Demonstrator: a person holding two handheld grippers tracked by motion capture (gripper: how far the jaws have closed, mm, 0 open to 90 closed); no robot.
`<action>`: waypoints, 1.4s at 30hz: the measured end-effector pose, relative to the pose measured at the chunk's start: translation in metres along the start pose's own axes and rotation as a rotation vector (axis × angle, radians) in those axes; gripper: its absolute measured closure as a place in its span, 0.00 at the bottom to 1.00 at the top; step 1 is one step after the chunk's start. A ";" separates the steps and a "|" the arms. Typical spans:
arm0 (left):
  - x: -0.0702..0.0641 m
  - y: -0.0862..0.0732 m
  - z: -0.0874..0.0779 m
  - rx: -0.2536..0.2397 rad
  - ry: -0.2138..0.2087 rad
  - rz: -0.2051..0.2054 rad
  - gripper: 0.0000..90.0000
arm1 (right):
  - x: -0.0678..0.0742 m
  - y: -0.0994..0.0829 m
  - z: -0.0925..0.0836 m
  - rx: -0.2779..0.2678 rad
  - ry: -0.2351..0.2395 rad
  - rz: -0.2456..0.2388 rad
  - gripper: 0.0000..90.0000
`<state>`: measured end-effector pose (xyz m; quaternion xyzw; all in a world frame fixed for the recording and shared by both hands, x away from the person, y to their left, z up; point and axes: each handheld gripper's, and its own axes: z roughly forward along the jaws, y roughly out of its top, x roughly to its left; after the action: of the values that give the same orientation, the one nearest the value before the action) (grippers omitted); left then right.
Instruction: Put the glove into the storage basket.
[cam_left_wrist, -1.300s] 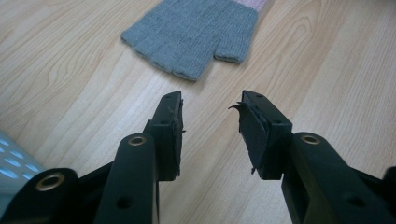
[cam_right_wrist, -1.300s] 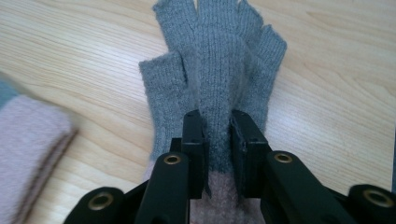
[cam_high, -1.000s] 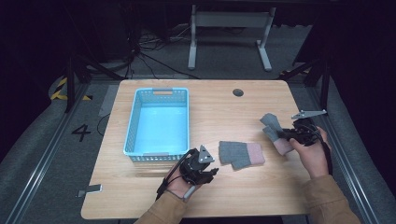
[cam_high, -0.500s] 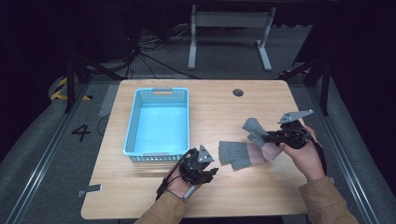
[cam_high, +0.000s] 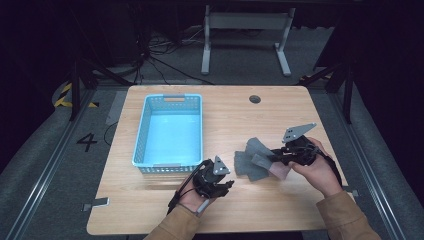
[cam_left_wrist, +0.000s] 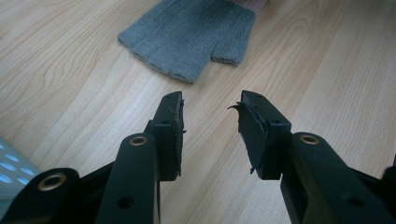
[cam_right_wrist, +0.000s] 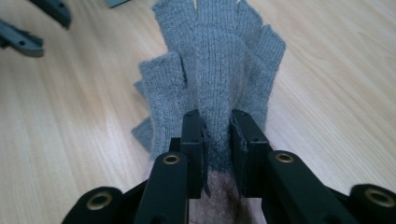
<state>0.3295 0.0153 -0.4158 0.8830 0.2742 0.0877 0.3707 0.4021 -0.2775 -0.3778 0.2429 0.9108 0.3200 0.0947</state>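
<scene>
Grey knit fingerless glove (cam_right_wrist: 219, 70), pink cuff, pinched in right tongs (cam_right_wrist: 217, 140); left tongs (cam_left_wrist: 210, 126) gape, empty.

A lab (floor cables (cam_high: 165, 60), numbered floor marking (cam_high: 87, 142)).

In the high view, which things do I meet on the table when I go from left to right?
blue basket → left gripper → grey glove lying flat → grey glove held up → right gripper
</scene>
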 end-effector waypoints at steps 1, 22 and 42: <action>0.000 0.000 0.000 0.001 0.000 0.001 0.68 | 0.002 0.001 0.002 0.007 0.010 -0.007 0.85; -0.001 0.002 0.003 0.033 -0.016 -0.006 0.72 | 0.016 -0.002 0.037 0.118 0.047 -0.132 0.84; -0.005 0.018 0.014 0.034 -0.048 0.027 0.73 | 0.008 -0.023 0.002 -0.007 -0.038 -0.004 0.64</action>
<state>0.3379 -0.0063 -0.4134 0.8946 0.2547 0.0668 0.3610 0.3867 -0.2880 -0.3942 0.2467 0.9082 0.3185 0.1137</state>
